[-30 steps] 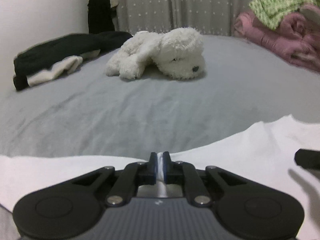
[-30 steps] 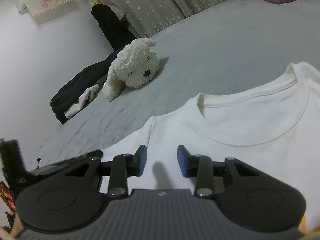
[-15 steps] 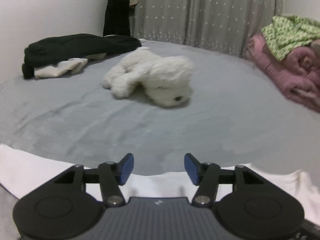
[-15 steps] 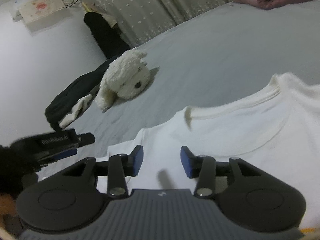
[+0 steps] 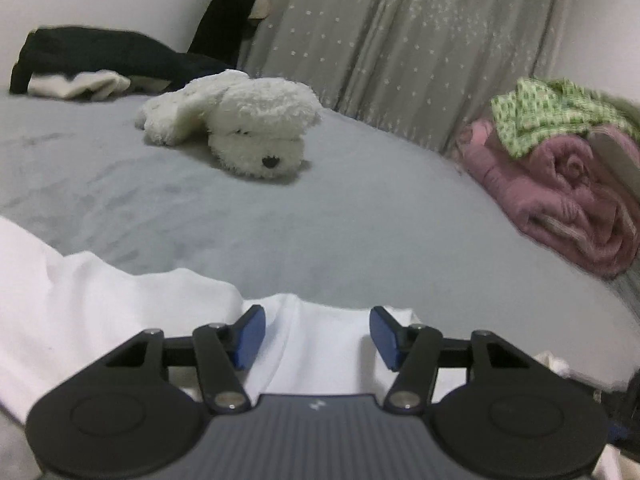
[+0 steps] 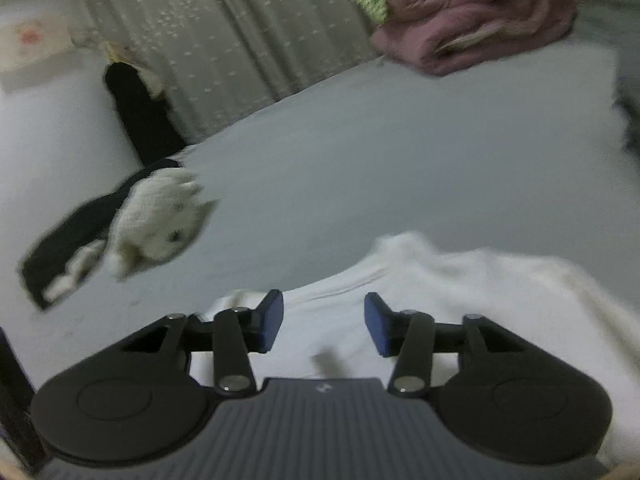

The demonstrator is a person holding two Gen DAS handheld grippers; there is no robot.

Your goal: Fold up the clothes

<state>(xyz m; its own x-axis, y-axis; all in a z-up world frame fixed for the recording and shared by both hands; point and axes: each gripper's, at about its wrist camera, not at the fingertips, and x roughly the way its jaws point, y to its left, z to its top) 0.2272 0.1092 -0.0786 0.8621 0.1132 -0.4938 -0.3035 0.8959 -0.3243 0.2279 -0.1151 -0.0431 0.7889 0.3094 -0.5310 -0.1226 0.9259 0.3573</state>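
One white shirt [image 6: 460, 320] lay flat on the bed [image 5: 320, 216], nearer than the one plush dog [image 5: 240, 120]; its long axis could not be told. Left gripper [image 5: 316, 334] had just narrowed slightly, right gripper [image 6: 323, 326] had just been closing; both stood apart over the shirt, gripping nothing.

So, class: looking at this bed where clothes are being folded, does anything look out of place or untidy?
A white plush dog lies on the grey bed sheet, a toy among the laundry. The white T-shirt is bunched and rumpled near the left gripper, not flat. A green patterned cloth lies loose on the rolled pink blanket.
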